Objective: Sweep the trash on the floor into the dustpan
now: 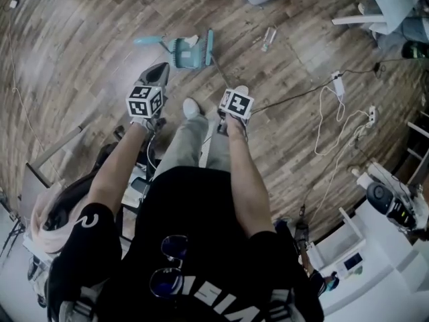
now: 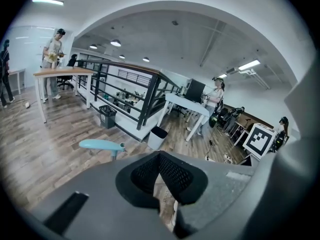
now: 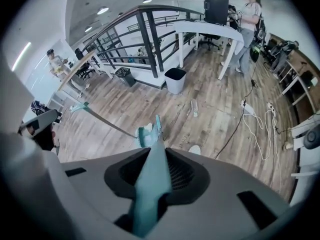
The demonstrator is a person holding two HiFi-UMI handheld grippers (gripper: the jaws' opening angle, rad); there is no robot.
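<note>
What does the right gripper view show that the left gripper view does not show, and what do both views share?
Only the right gripper view: the right gripper, jaws shut on a teal handle leading to the dustpan, plus a bottle and white cables on the floor. Only the left gripper view: the left gripper, jaws together with nothing between them, and the other gripper's marker cube. Both: the white bin, the black railing, the white desk.
</note>
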